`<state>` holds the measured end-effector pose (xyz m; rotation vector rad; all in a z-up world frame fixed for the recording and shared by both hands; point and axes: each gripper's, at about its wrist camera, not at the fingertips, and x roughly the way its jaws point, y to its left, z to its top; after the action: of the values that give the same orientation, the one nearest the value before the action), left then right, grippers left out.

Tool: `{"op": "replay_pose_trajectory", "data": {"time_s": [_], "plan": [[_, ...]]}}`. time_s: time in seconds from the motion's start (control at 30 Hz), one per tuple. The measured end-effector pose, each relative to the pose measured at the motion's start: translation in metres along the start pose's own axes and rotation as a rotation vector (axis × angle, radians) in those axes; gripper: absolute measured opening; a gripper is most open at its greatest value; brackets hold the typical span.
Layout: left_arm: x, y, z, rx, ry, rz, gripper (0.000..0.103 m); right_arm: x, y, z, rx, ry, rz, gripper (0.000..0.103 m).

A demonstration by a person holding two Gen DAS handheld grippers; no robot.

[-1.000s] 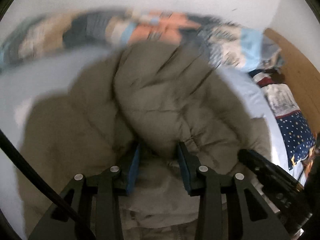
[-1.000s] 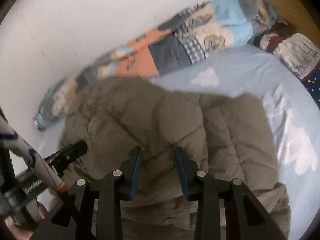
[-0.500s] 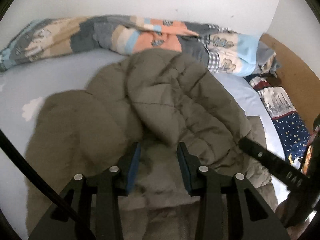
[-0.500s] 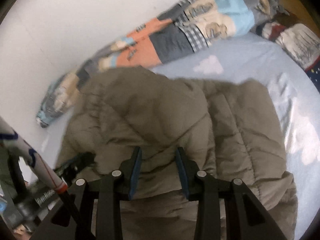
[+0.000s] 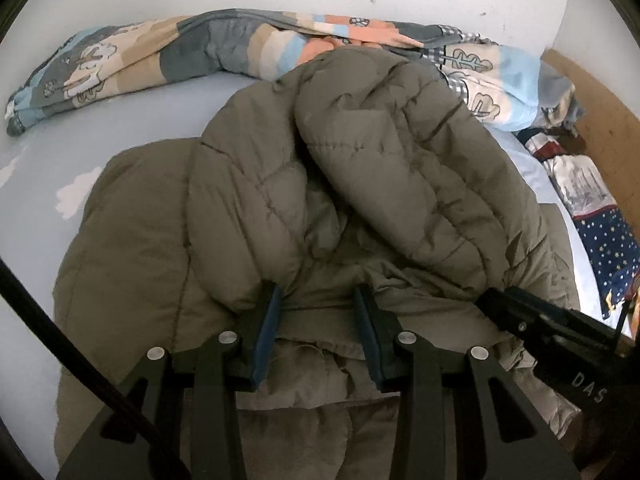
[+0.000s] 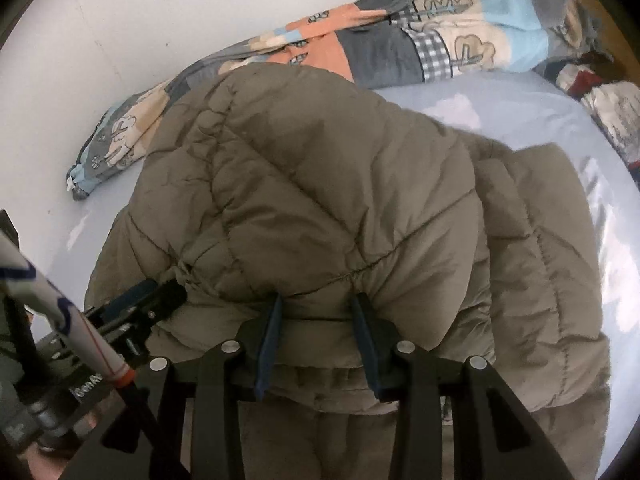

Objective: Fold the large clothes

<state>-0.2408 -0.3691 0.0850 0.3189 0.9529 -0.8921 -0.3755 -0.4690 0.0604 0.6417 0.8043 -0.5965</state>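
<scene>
A large olive-brown padded jacket (image 5: 400,168) lies on the bed, its near part doubled over into a thick puffy fold (image 6: 320,184). My left gripper (image 5: 316,300) is shut on the jacket's near edge, with the hem band pinched between its blue pads. To its right, my right gripper (image 6: 316,308) is shut on the same edge, and the quilted fold bulges over its fingertips. Each gripper shows in the other's view: the right one (image 5: 520,316) at the jacket's right side, the left one (image 6: 148,300) at its left side.
Under the jacket is a light blue bed sheet (image 5: 120,120) with white cloud prints. A rolled patchwork quilt (image 5: 180,52) lies along the white wall at the back. Patterned pillows (image 5: 612,248) and a wooden headboard (image 5: 600,100) are on the right. A black cable (image 5: 60,344) crosses the lower left.
Both grippers have carried the jacket's edge forward and slightly down. The doubled-over part now rests lower and fuller on the bed. Both grips look unchanged.
</scene>
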Motion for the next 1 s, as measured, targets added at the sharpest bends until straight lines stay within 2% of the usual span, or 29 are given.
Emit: {"op": "replay_pose_trajectory", "data": {"time_s": [0.17,0.23,0.47,0.6,0.63,0.67,0.73,0.83,1.0], "plan": [[-0.040,0.001,-0.007,0.021,-0.057,-0.032,0.037,-0.029,-0.001,0.005,0.048,-0.039,0.063,0.040],[-0.055,0.007,-0.013,0.034,-0.063,-0.025,0.041,-0.042,0.002,0.003,0.051,-0.052,0.052,0.040],[-0.091,0.045,-0.039,-0.015,-0.020,-0.004,0.041,-0.071,-0.001,-0.011,0.048,-0.058,0.010,0.040],[-0.114,0.061,-0.058,-0.034,-0.049,0.037,0.044,-0.105,-0.008,-0.024,0.099,-0.087,-0.004,0.040],[-0.116,0.065,-0.063,-0.054,-0.054,0.042,0.045,-0.109,-0.009,-0.028,0.113,-0.084,-0.012,0.043],[-0.115,0.068,-0.070,-0.080,-0.056,0.047,0.045,-0.113,-0.011,-0.037,0.140,-0.082,-0.014,0.049],[-0.103,0.072,-0.080,-0.120,-0.026,0.043,0.045,-0.110,-0.011,-0.051,0.165,-0.061,-0.014,0.052],[-0.071,0.074,-0.093,-0.134,0.096,0.047,0.045,-0.085,-0.002,-0.065,0.121,0.028,-0.053,0.052],[-0.056,0.070,-0.096,-0.101,0.127,0.089,0.046,-0.055,0.000,-0.071,0.069,0.109,-0.109,0.052]]}}
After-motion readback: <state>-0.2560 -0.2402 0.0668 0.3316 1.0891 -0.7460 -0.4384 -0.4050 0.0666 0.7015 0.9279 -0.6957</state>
